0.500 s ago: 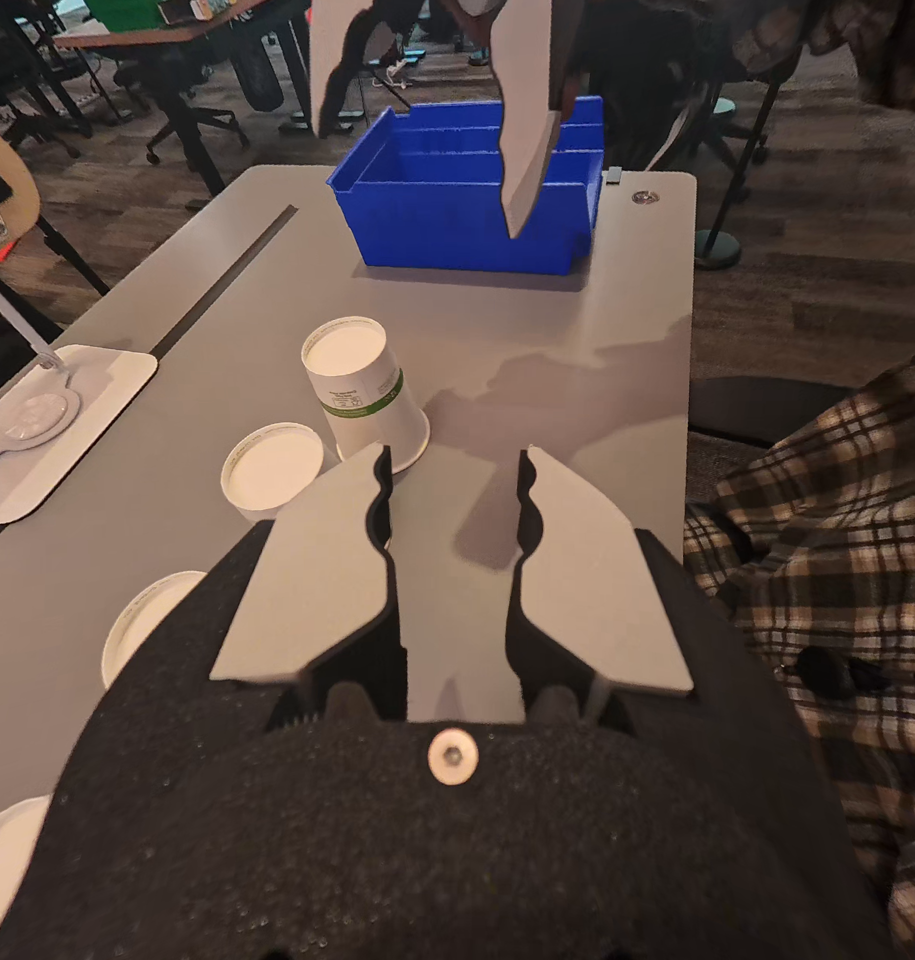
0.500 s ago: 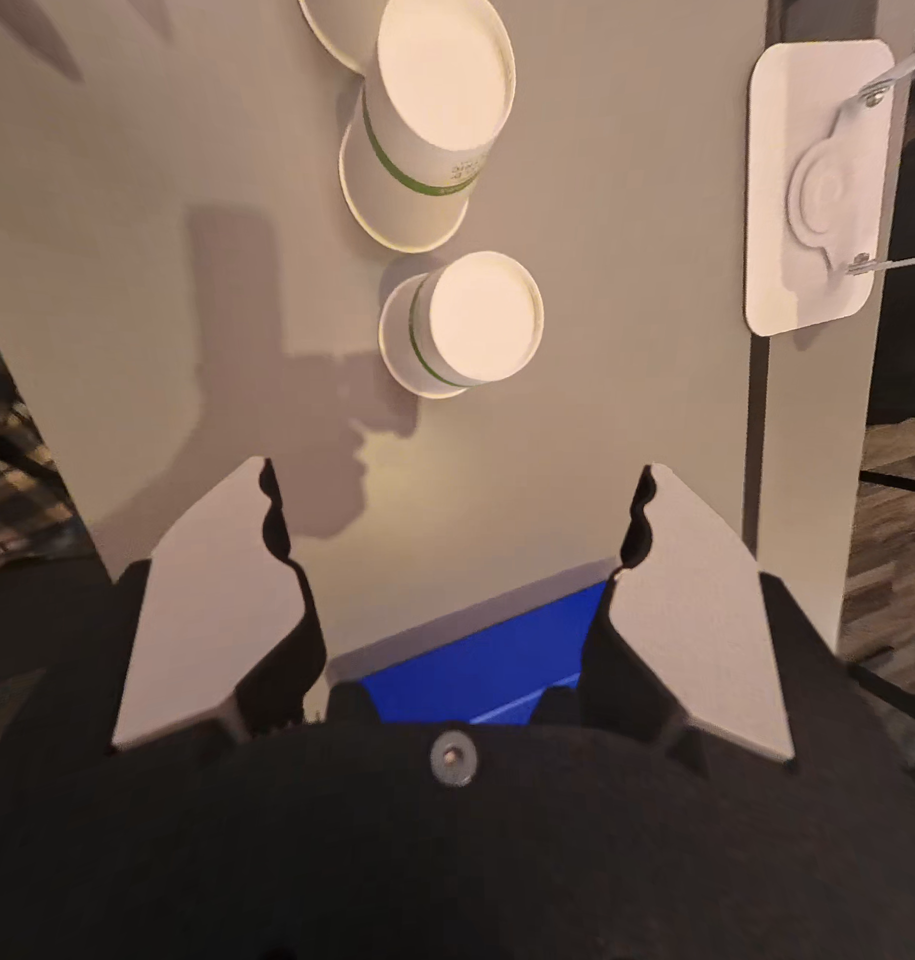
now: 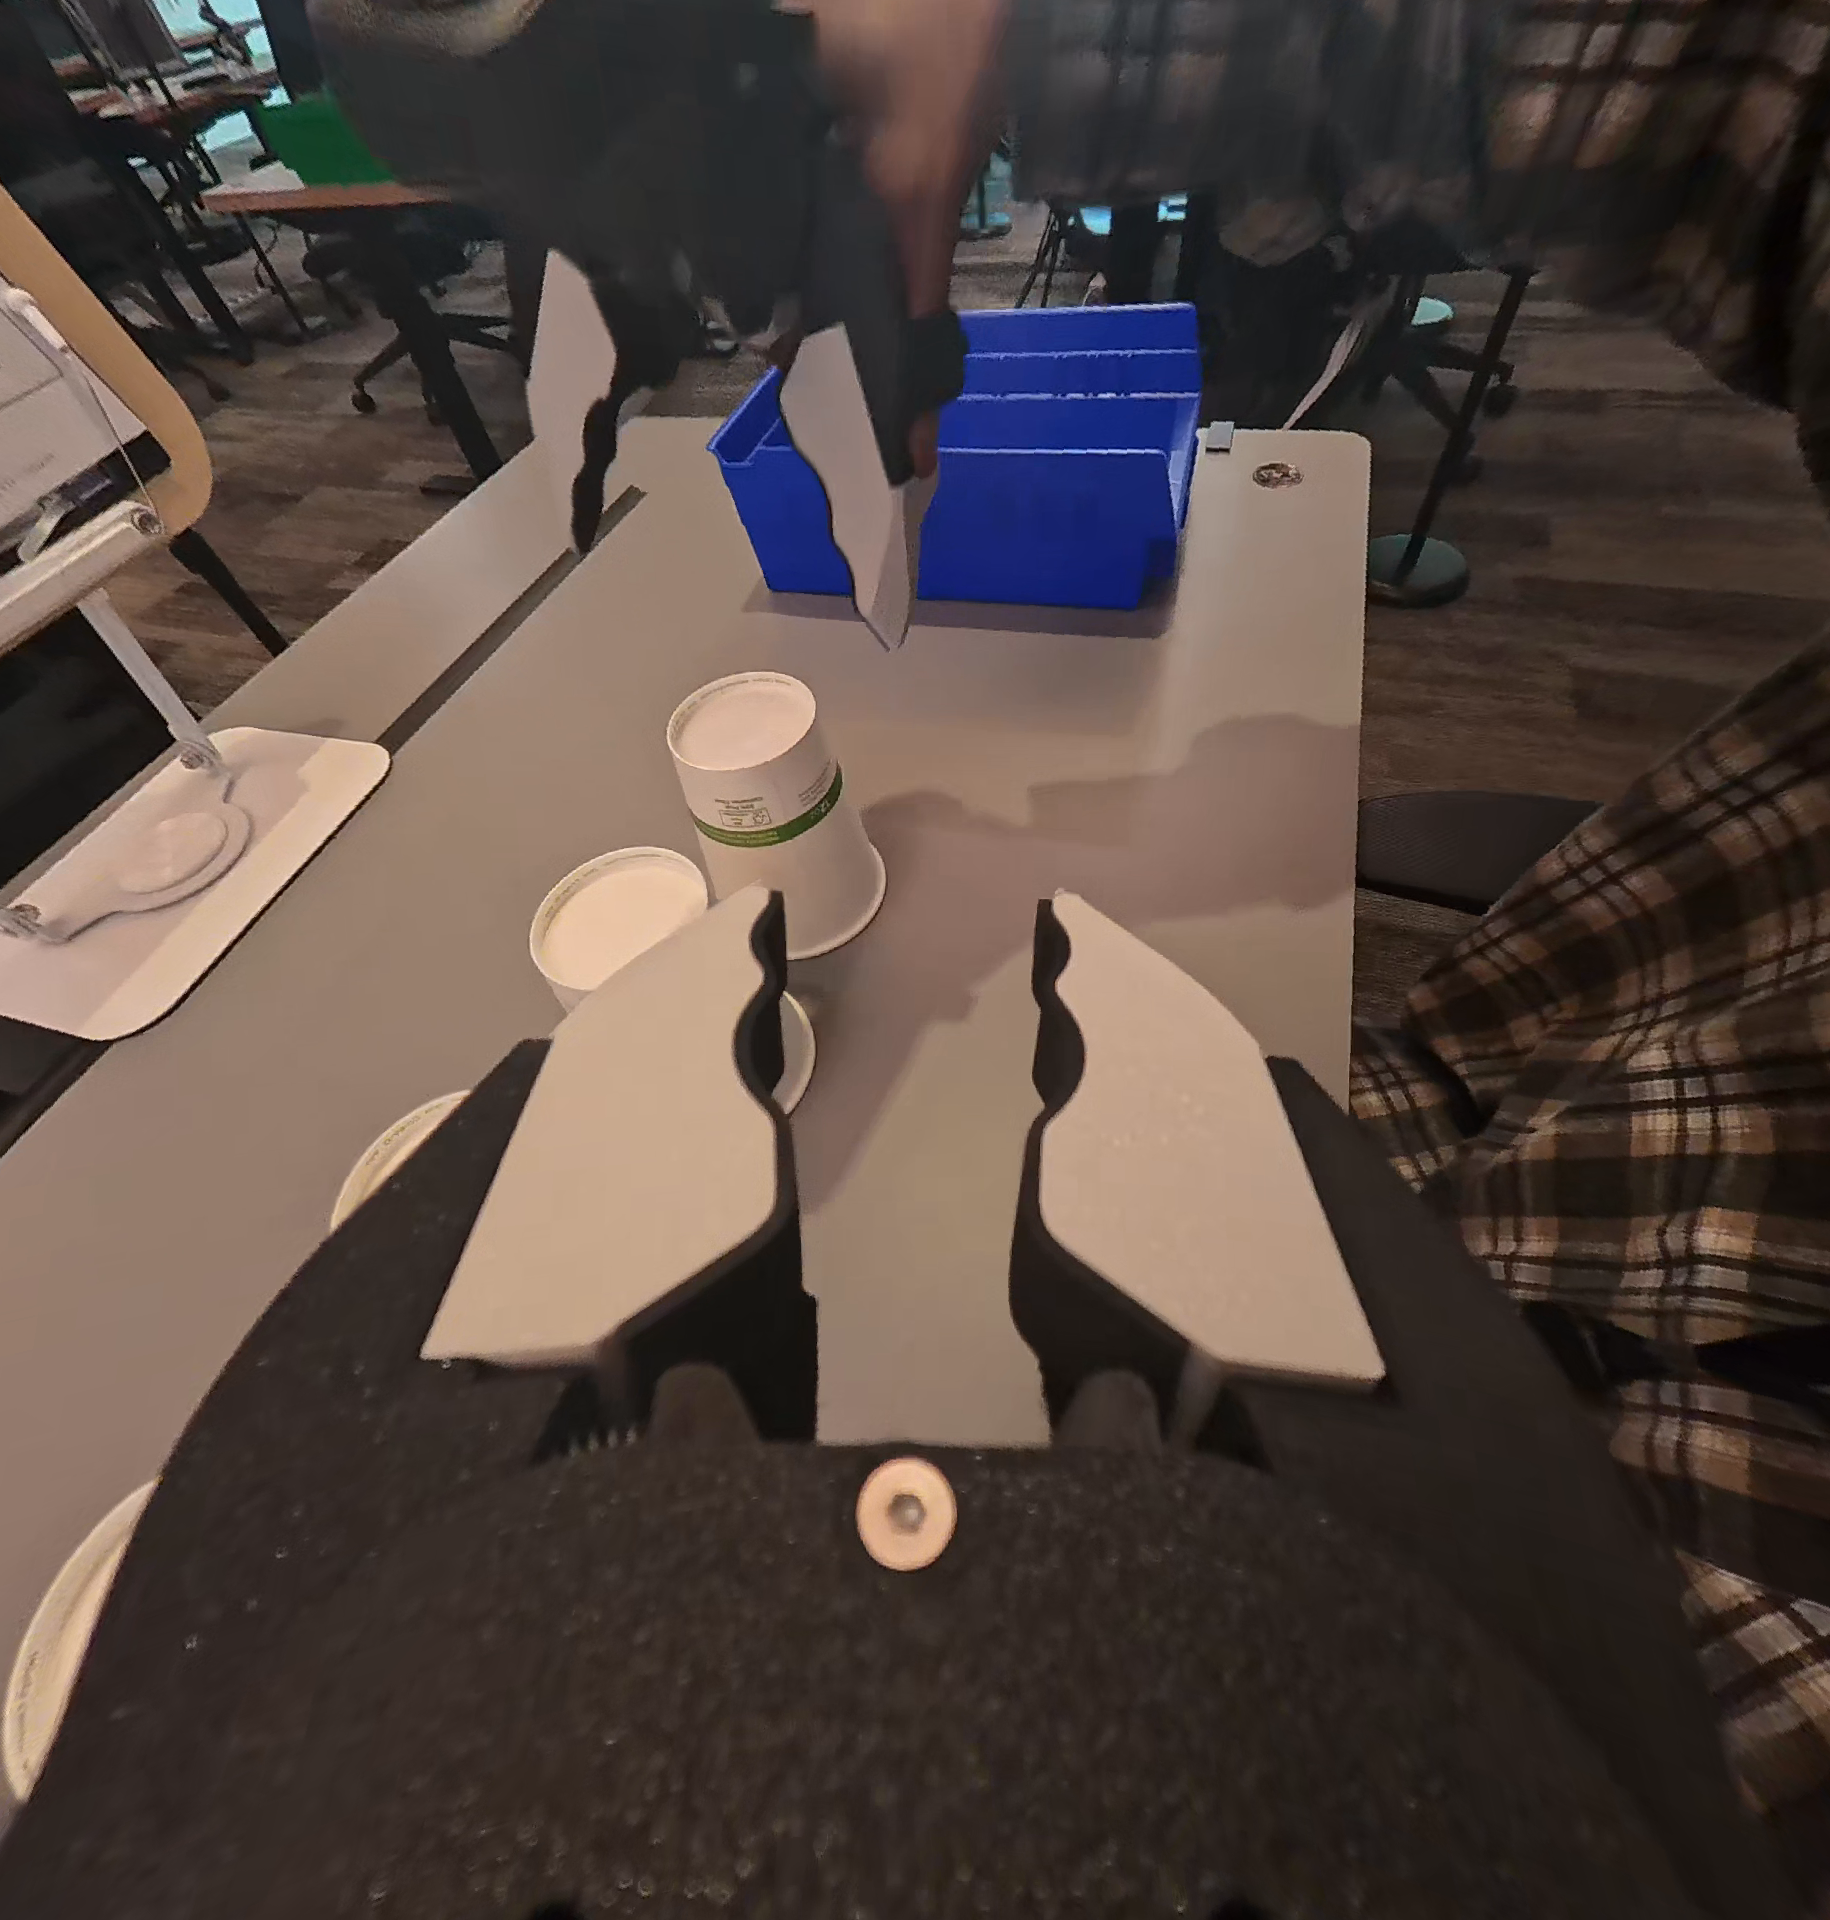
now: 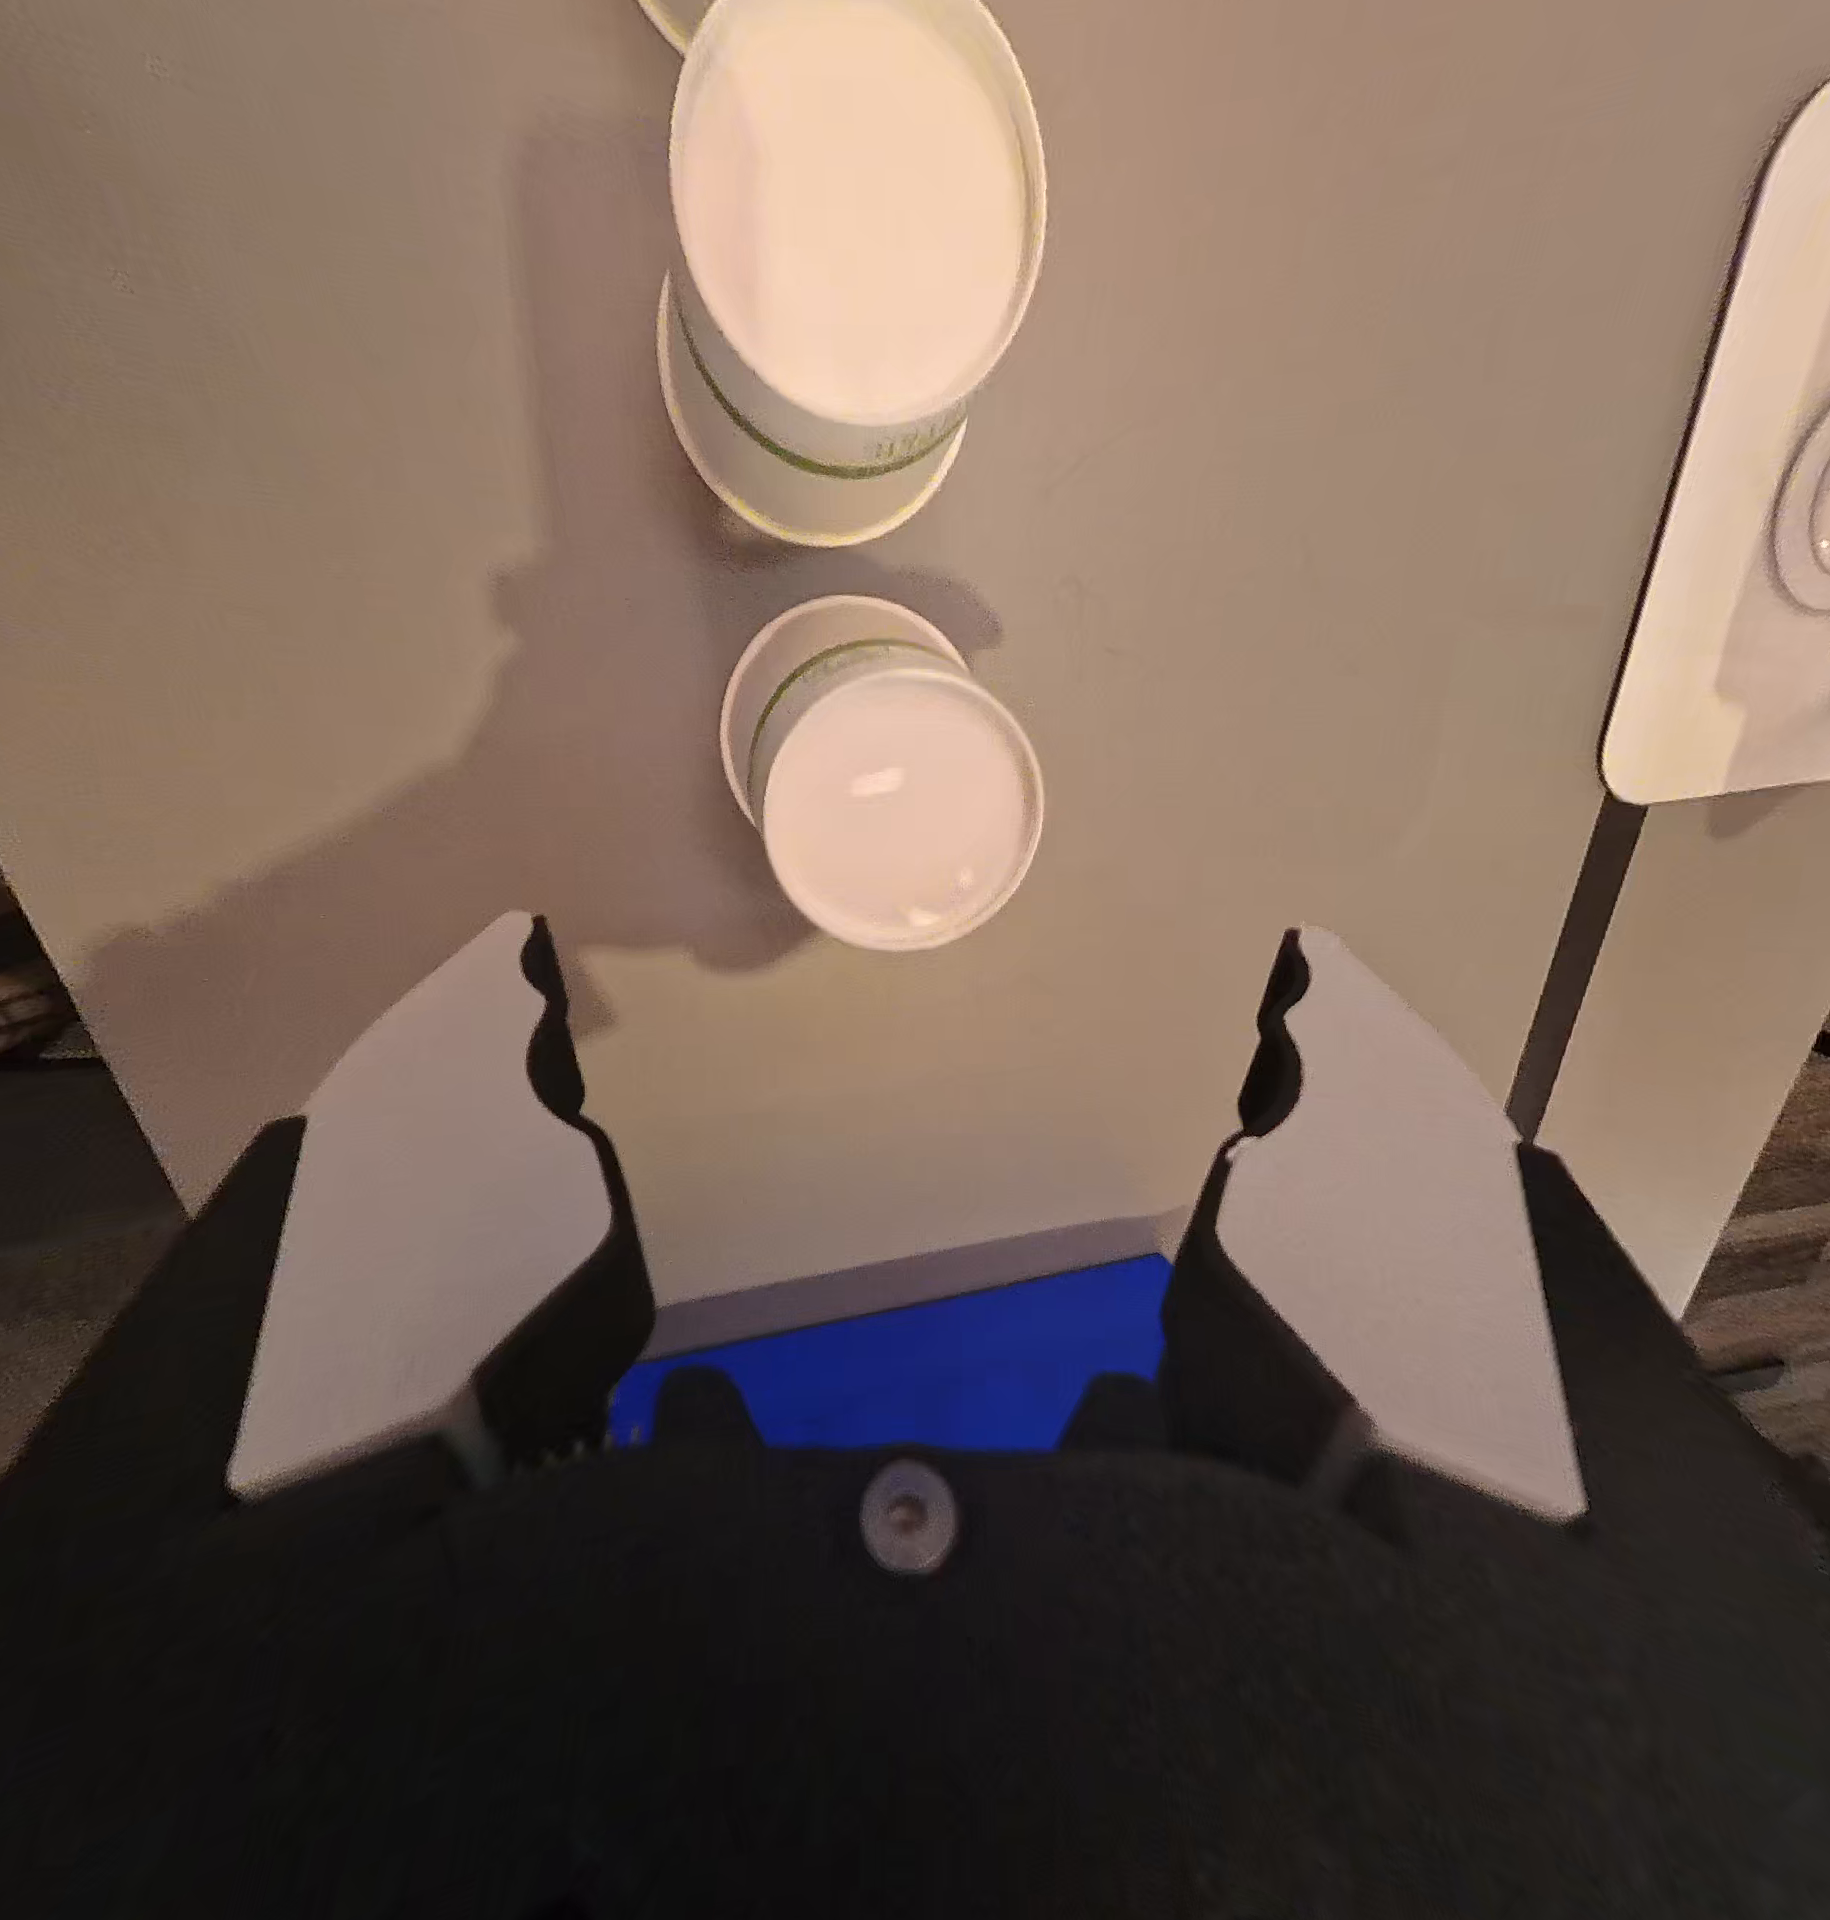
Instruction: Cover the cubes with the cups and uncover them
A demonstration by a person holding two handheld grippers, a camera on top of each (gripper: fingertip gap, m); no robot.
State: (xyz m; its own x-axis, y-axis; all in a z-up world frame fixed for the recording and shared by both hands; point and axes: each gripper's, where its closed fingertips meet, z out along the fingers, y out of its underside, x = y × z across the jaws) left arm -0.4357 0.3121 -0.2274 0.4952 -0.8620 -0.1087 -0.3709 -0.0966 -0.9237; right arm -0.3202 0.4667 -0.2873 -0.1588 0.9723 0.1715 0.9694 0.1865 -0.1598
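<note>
Right claw (image 4: 916, 940) lower now over upturned cups (image 4: 883, 774), wide and empty; left claw (image 3: 909, 914) part-open, empty

dark wood floor (image 3: 1617, 582), office chairs (image 3: 412, 312), brown desk (image 3: 308, 197) behind.

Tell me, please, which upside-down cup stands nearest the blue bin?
The cup at the far end of the row, nearest the bin. The other cups line up behind it toward the left gripper.
</note>
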